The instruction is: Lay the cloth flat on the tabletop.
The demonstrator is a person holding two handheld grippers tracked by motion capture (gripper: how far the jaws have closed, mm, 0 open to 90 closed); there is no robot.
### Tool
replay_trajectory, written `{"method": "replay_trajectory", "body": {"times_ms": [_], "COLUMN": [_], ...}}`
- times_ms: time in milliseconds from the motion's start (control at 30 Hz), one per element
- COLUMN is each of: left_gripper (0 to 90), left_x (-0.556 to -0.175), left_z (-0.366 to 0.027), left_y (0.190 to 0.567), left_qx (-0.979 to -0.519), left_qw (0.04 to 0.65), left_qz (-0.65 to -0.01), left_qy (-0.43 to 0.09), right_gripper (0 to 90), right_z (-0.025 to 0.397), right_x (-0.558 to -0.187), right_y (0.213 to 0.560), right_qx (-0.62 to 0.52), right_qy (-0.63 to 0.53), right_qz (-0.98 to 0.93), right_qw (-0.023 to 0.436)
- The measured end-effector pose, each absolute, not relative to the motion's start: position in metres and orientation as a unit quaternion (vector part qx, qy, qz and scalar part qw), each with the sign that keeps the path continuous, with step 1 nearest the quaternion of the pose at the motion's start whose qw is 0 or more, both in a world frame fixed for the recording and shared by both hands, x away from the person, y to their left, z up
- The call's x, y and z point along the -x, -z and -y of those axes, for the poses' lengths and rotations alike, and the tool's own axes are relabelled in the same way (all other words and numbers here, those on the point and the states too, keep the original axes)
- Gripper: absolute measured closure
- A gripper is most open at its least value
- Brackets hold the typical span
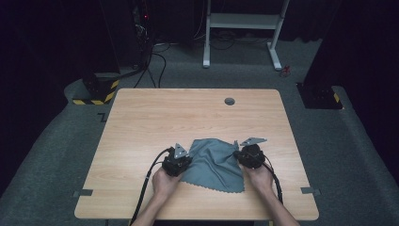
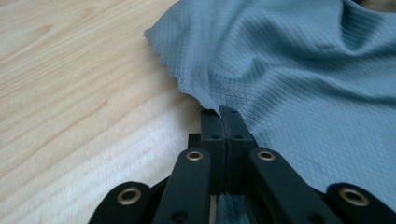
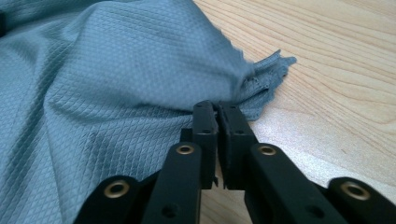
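Both grippers sit at the near middle of the table (image 1: 141, 117) in the high view, my left gripper (image 1: 178, 161) at the left edge of the grey cloth (image 1: 214, 165) and my right gripper (image 1: 248, 154) at its right edge. That cloth lies rumpled between them, so it stretches rightward from the left tool and leftward from the right one. Its span from hand to hand is what I judge the next pull or fold will turn on. Neither hand looks nearer than the other; each touches its own side.

From the left gripper view, my jaws are pressed together with the cloth's (image 2: 289, 70) scalloped edge pinched between the tips, fabric spreading ahead and to the right over bare wood.

From the right gripper view, my jaws are likewise clamped on the cloth (image 3: 107, 79), biting a bunched fold just beside a frayed corner (image 3: 275, 65), with the rest of the fabric running off to the left.
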State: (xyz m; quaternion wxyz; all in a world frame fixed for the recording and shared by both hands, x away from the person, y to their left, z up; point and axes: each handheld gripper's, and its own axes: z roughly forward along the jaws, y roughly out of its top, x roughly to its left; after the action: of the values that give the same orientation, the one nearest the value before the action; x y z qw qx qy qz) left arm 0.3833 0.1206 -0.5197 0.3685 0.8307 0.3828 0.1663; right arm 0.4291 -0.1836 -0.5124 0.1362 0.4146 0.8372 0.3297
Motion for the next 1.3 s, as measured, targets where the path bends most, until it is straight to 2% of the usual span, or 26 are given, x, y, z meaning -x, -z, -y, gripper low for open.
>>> {"method": "replay_trajectory", "body": {"times_ms": [200,333,500,667,800,867,900,1033,1067,1300], "left_gripper": [88.3,75.3,62.8,59.2,55.8,57.9,61.7,87.1,90.0,90.0], "left_x": [-0.368,-0.370,-0.397,-0.433,-0.447,-0.447,-0.448,-0.447,-0.446,-0.424], "left_z": [-0.134,-0.139,-0.143,-0.142,-0.136,-0.133,-0.131,-0.124,-0.122,-0.107], "left_y": [0.518,0.513,0.501,0.503,0.509,0.511,0.513,0.518,0.518,0.496], "left_qx": [-0.836,-0.827,-0.802,-0.787,-0.790,-0.788,-0.792,-0.814,-0.817,-0.833], "left_qw": [0.369,0.374,0.376,0.364,0.371,0.386,0.385,0.381,0.381,0.401], "left_qz": [-0.383,-0.398,-0.432,-0.468,-0.464,-0.461,-0.456,-0.426,-0.419,-0.352], "left_qy": [-0.133,-0.135,-0.170,-0.167,-0.149,-0.132,-0.128,-0.105,-0.106,-0.146], "right_gripper": [89.9,86.4,81.3,77.3,76.2,76.5,76.6,77.6,77.9,78.0], "right_z": [0.193,0.200,0.198,0.188,0.183,0.182,0.182,0.181,0.182,0.182], "right_x": [-0.422,-0.418,-0.426,-0.440,-0.445,-0.445,-0.445,-0.445,-0.445,-0.445], "right_y": [0.511,0.506,0.500,0.504,0.510,0.512,0.512,0.512,0.513,0.513], "right_qx": [-0.403,-0.407,-0.425,-0.440,-0.447,-0.448,-0.445,-0.441,-0.441,-0.440], "right_qy": [-0.325,-0.332,-0.342,-0.332,-0.320,-0.317,-0.315,-0.313,-0.314,-0.315], "right_qz": [-0.845,-0.839,-0.823,-0.818,-0.818,-0.819,-0.820,-0.822,-0.822,-0.822], "right_qw": [0.136,0.139,0.158,0.166,0.169,0.171,0.175,0.177,0.175,0.176]}}
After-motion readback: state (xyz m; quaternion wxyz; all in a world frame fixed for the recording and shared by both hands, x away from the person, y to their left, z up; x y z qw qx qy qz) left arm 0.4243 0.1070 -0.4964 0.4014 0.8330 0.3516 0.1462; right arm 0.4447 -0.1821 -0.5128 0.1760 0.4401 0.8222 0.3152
